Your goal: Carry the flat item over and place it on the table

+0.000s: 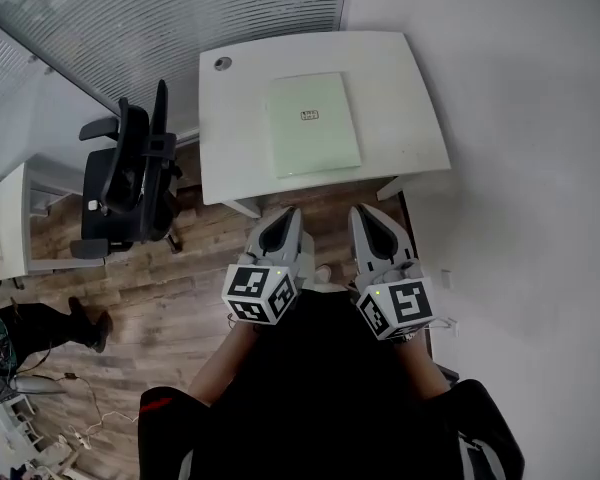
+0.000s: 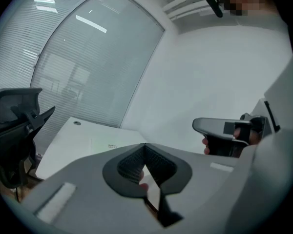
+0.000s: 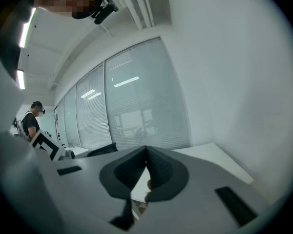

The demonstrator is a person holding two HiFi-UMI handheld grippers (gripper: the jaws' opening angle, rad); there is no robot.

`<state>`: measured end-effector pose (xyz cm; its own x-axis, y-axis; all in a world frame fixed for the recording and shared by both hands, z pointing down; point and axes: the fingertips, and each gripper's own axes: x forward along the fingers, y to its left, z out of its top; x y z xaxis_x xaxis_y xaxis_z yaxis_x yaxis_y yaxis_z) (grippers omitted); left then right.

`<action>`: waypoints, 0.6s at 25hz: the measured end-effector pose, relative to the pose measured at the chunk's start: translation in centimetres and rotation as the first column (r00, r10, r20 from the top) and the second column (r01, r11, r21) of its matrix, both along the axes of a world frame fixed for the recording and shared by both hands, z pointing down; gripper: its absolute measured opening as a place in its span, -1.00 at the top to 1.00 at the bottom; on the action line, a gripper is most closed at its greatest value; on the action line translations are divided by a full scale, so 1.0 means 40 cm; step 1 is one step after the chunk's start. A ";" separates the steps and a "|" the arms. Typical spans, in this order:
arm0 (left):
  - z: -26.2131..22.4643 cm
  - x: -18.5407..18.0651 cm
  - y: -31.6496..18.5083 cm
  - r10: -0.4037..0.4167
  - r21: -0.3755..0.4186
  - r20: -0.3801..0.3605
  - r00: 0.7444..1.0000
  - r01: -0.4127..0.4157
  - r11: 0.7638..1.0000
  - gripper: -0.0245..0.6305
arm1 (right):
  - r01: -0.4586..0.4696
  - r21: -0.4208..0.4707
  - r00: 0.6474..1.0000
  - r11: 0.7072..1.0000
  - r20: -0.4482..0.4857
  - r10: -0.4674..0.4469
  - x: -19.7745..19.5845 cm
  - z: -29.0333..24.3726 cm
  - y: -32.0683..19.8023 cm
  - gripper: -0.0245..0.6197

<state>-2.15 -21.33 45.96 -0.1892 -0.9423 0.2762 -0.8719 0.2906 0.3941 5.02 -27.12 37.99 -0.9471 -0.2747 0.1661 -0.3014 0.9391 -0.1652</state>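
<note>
Well, both pairs of fingers are pressed together with nothing between them. The left gripper point(image 1: 286, 214) has its fingers meeting at the tips, and the right gripper point(image 1: 364, 213) looks the same in its own view. The two are held out side by side, apart from one another, in front of the person's body.

From above, their tips sit just short of the near edge of the white worktop point(image 1: 410, 88), over the wooden floor point(image 1: 180, 278). A plain wall point(image 1: 520, 118) runs close along the worktop's right side; a glass partition point(image 1: 180, 18) with blinds stands behind it; a black office chair point(image 1: 130, 178) is parked just off its left edge. A round cable hole point(image 1: 223, 63) marks the far left corner.

The flat item point(image 1: 315, 125) – pale green, rectangular, with a small label facing up – lies flat near the middle of the worktop with bare surface all round it. It is straight ahead of both sets of fingers and well clear of them – neither gripper touches it.
</note>
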 end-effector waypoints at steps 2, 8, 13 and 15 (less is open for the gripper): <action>-0.030 0.016 0.010 0.017 0.016 0.034 0.999 -0.017 1.000 0.91 | 0.005 0.010 1.000 1.000 0.013 -0.005 0.008 -0.012 0.013 0.92; -0.090 0.059 0.020 0.033 0.065 0.087 0.996 -0.039 0.997 0.91 | 0.006 0.031 0.998 1.000 0.056 -0.008 0.025 -0.045 0.040 0.92; -0.112 0.084 0.018 0.042 0.098 0.085 0.996 -0.050 0.994 0.91 | 0.025 0.054 0.997 0.998 0.065 -0.029 0.039 -0.059 0.063 0.92; -0.114 0.088 0.016 0.040 0.102 0.085 0.996 -0.049 0.994 0.91 | 0.025 0.051 0.997 0.998 0.069 -0.029 0.046 -0.055 0.066 0.92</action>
